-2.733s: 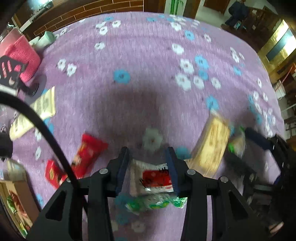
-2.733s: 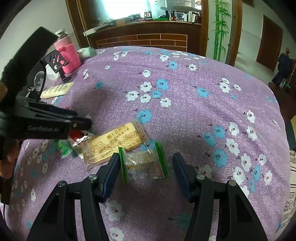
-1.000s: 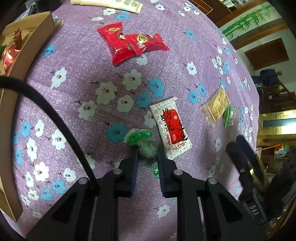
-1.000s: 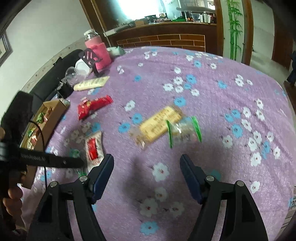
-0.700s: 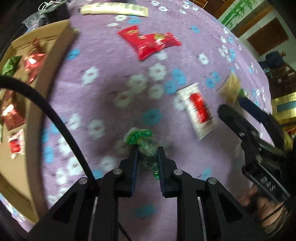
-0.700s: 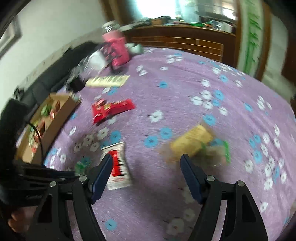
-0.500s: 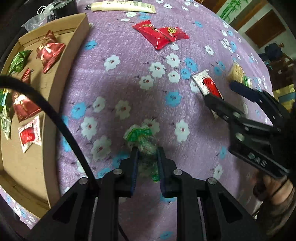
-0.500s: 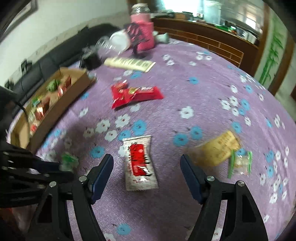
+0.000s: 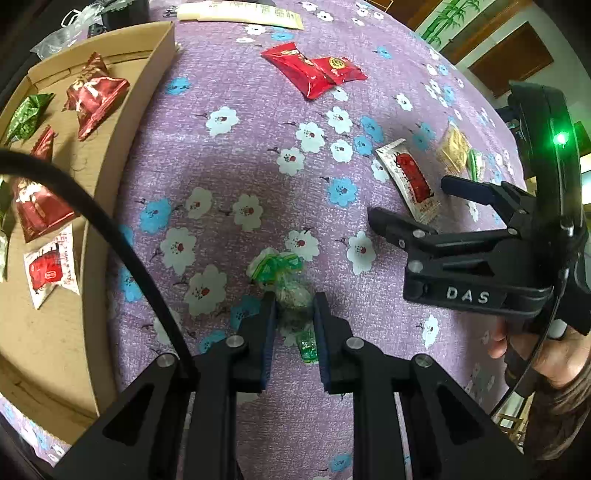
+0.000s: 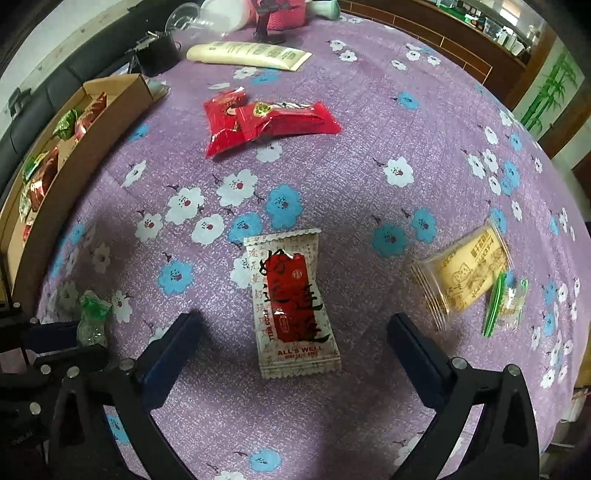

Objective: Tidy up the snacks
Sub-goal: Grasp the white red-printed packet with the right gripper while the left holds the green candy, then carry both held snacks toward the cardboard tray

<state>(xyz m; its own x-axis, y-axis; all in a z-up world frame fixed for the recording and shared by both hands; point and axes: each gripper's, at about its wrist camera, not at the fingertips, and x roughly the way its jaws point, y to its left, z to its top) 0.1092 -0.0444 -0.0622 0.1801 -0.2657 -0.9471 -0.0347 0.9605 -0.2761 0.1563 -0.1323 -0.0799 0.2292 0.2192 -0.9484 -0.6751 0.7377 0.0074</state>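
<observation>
My left gripper [image 9: 294, 299] is shut on a clear candy with green twisted ends [image 9: 280, 264], held just above the purple flowered cloth. The candy [image 10: 92, 314] also shows at the lower left of the right wrist view. A cardboard tray [image 9: 122, 155] with several wrapped snacks lies to its left. My right gripper [image 10: 291, 321] points down over a white and red packet [image 10: 291, 299]. Its jaws are opening wide; the packet lies flat between them, untouched by the pads. In the left wrist view that gripper [image 9: 409, 198] hovers by the same packet [image 9: 406, 177].
Two red packets [image 10: 266, 122] lie further back. A yellow biscuit packet [image 10: 465, 273] and a green-edged clear packet [image 10: 506, 302] lie to the right. A cream tube [image 10: 251, 53] and a pink jar [image 10: 280, 14] stand at the far edge. A black cable [image 9: 110, 229] crosses the tray.
My left gripper carried the green candy toward the cardboard tray. My right gripper swung away from the green-edged packet to above the white and red packet, and its jaws spread wider.
</observation>
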